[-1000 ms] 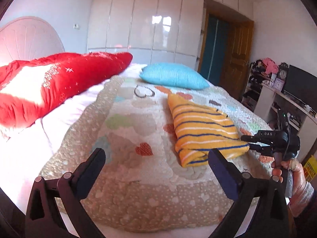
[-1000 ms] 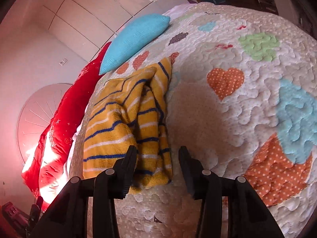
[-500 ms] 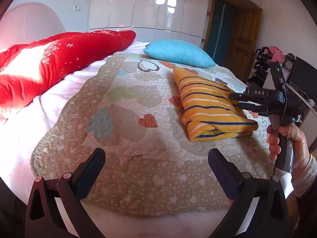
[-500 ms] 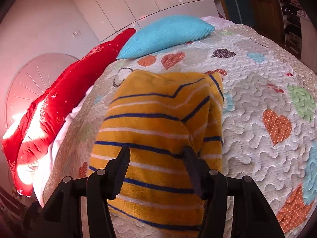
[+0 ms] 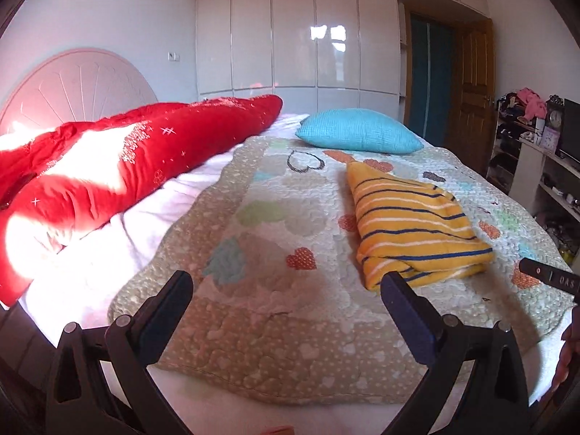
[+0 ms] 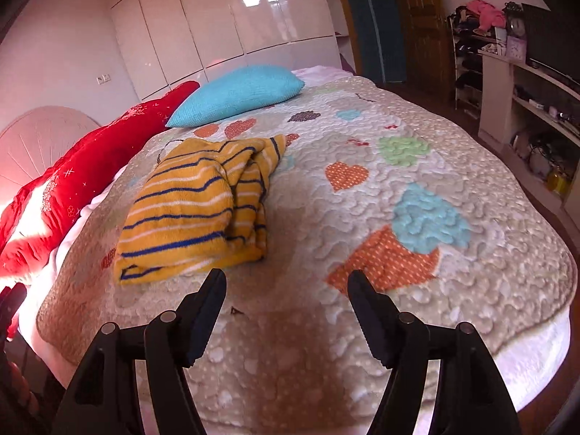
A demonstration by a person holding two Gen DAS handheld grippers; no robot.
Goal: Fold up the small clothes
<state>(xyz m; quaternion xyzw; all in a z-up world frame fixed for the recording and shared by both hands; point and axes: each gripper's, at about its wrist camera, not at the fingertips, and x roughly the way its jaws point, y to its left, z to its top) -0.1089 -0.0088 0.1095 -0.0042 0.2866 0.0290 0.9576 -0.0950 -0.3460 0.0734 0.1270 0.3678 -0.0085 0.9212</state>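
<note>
A yellow garment with blue and white stripes [image 5: 409,221] lies folded in a bundle on the heart-patterned quilt [image 5: 268,290]; it also shows in the right wrist view [image 6: 195,210]. My left gripper [image 5: 286,286] is open and empty, held above the near part of the quilt, left of the garment. My right gripper [image 6: 286,286] is open and empty, just short of the garment's near right corner. Its tip shows at the right edge of the left wrist view [image 5: 547,277].
A blue pillow [image 5: 359,136] lies at the far end of the bed. A red duvet [image 5: 119,166] is heaped along the left by the pink headboard [image 5: 76,90]. Shelves with clutter [image 6: 522,83] stand to the right. White wardrobe doors [image 5: 308,36] line the back wall.
My right gripper has let go of the garment, opened wider and drawn back toward the bed's near edge. The garment now rests folded on the quilt. My left gripper stays open.
</note>
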